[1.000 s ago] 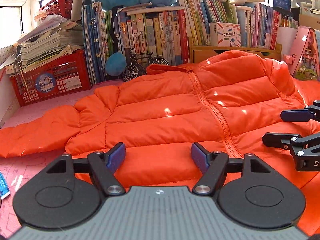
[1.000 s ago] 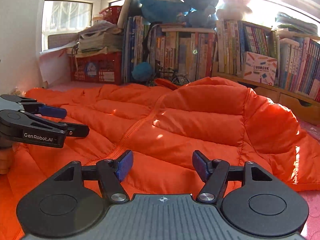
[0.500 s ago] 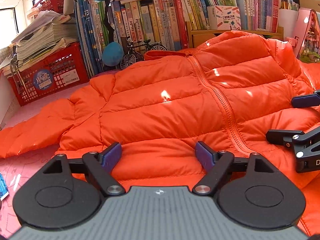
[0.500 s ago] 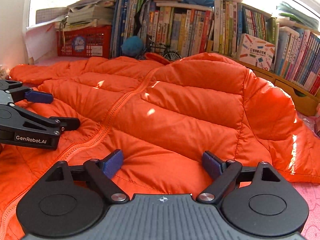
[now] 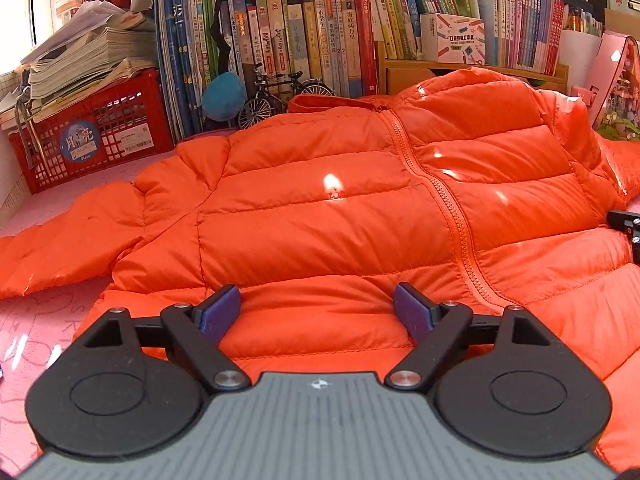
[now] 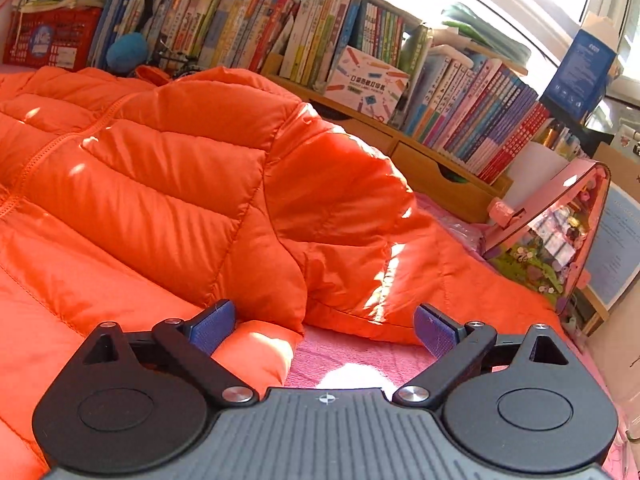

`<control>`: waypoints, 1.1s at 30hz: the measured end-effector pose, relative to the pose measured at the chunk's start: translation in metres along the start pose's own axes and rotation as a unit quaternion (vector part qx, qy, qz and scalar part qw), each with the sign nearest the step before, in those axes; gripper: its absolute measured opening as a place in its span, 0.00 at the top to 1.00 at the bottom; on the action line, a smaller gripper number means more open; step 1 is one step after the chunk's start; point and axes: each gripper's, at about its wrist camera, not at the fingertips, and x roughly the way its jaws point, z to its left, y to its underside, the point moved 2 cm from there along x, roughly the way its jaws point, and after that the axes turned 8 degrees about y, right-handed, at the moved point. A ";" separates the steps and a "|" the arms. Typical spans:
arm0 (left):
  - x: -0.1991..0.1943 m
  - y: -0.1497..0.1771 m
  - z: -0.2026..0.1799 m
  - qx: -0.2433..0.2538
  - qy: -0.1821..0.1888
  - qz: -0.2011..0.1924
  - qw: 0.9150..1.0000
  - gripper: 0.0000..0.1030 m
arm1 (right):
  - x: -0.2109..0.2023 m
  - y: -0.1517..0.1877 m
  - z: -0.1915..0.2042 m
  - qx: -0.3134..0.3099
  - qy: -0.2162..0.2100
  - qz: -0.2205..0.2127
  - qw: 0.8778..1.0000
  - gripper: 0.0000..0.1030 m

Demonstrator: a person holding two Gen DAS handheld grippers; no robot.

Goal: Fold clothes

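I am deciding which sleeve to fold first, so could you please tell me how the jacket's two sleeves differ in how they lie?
The left sleeve lies flat, stretched out away from the body over the pink mat. The right sleeve is bunched, humped at the shoulder with deep creases, and angles down beside the body. The left gripper faces the hem, not its sleeve; the right gripper faces its sleeve directly. Both are orange, quilted and unfolded.

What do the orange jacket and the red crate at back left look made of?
The orange quilted puffer jacket: thin glossy synthetic shell, probably nylon or polyester, judging by sharp sun glints and puffy stitched channels. The red lattice crate: moulded plastic by its uniform grid walls.
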 end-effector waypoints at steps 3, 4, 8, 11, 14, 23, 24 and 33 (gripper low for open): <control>0.000 0.000 0.001 -0.005 0.004 0.001 1.000 0.17 | -0.011 -0.028 -0.011 0.043 -0.019 -0.033 0.998 0.14; 0.001 0.000 0.001 -0.006 0.006 0.001 1.000 0.17 | -0.014 -0.041 -0.015 0.067 -0.044 -0.048 0.996 0.14; 0.002 0.000 0.003 -0.015 0.012 0.002 1.000 0.16 | -0.003 -0.111 -0.014 0.146 -0.162 -0.095 0.971 0.14; 0.002 -0.001 0.005 -0.022 0.017 0.003 1.000 0.16 | 0.021 -0.162 0.007 0.151 -0.166 -0.118 0.967 0.17; 0.001 0.000 0.006 -0.024 0.018 0.003 1.000 0.15 | 0.058 -0.191 0.030 0.159 -0.167 -0.086 0.969 0.30; 0.001 0.000 0.005 -0.024 0.021 0.003 0.999 0.15 | 0.111 -0.113 0.070 0.146 -0.218 0.091 0.961 0.65; 0.001 0.000 0.005 -0.023 0.021 0.003 1.000 0.15 | 0.105 -0.106 0.073 0.132 -0.217 0.087 0.963 0.65; 0.000 -0.002 0.005 -0.023 0.021 0.004 1.000 0.15 | 0.086 -0.127 0.033 0.181 -0.286 0.107 0.935 0.51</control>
